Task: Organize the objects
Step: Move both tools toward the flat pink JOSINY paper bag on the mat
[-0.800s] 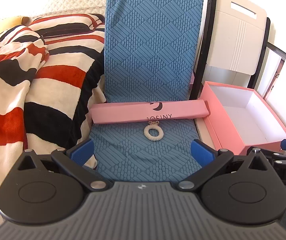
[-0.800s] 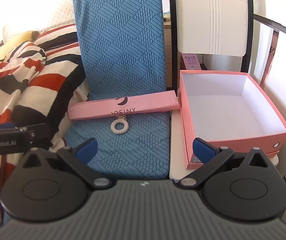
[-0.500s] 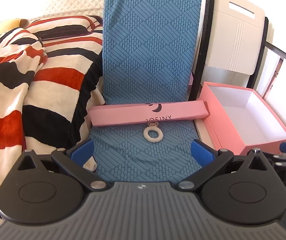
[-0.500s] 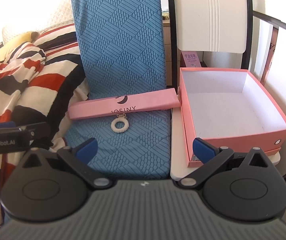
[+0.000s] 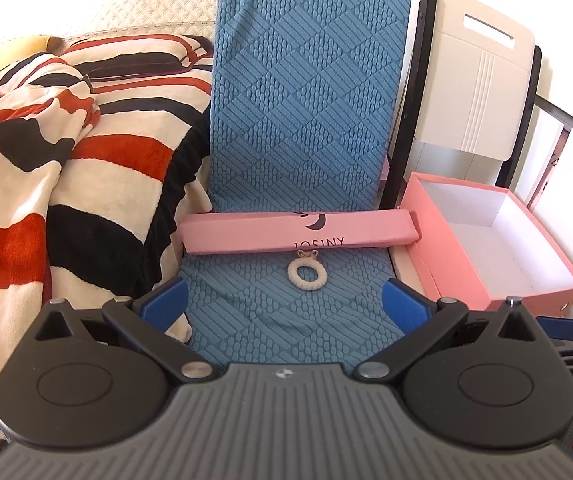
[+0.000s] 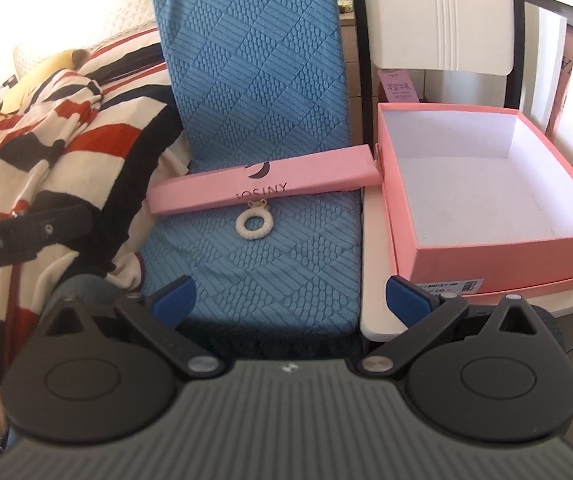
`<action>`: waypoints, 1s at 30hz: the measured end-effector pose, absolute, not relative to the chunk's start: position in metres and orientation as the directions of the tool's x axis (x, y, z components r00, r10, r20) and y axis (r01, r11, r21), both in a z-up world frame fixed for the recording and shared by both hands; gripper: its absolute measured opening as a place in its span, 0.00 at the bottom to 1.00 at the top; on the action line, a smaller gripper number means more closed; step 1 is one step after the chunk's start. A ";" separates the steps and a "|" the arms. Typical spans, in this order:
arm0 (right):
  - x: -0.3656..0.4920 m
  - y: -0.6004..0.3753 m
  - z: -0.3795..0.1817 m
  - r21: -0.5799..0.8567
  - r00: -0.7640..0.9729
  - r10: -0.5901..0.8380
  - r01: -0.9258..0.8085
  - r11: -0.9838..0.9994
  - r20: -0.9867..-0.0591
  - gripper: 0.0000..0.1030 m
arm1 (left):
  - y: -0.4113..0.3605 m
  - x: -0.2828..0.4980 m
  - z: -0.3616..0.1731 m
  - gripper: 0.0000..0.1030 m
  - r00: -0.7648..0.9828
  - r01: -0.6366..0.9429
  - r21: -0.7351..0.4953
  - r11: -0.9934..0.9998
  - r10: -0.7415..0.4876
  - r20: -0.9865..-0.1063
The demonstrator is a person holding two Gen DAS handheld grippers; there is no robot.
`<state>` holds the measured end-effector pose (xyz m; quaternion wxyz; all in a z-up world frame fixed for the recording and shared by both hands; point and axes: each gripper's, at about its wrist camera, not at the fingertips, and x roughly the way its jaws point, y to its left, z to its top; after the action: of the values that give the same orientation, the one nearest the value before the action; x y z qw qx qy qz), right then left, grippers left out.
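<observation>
Both views are creeping closer: you are easing the wide-open, empty left gripper (image 5: 284, 296) and right gripper (image 6: 290, 294) toward the white ring (image 5: 306, 275) lying on the blue mat (image 5: 286, 312), just before the pink lid (image 5: 298, 232). Approach step; next calls for straddling the ring. Beyond, the open pink box (image 6: 486, 240) is standing empty, its base partly hidden.

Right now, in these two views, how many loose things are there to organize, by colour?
Pink: 2, the open shoe box and its lid
Cream: 1, the crochet ring
Total: 3
</observation>
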<state>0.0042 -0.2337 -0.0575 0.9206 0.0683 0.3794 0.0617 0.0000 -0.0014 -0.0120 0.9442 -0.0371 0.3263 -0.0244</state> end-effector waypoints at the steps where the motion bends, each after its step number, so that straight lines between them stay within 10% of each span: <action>1: 0.004 -0.234 -0.058 0.176 0.706 0.164 -0.057 0.983 -0.689 1.00 | -0.001 0.000 -0.013 1.00 0.783 0.023 -0.083 0.996 -0.069 -0.618; 30: 0.017 -0.232 -0.068 0.174 0.695 0.155 -0.043 0.984 -0.703 1.00 | -0.007 0.016 -0.032 1.00 0.751 0.052 -0.120 0.991 -0.118 -0.650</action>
<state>0.0173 -0.2319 -0.0675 0.9177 0.0719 0.3870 0.0539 0.0159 -0.0069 -0.0324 0.9345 -0.0473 0.3498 -0.0453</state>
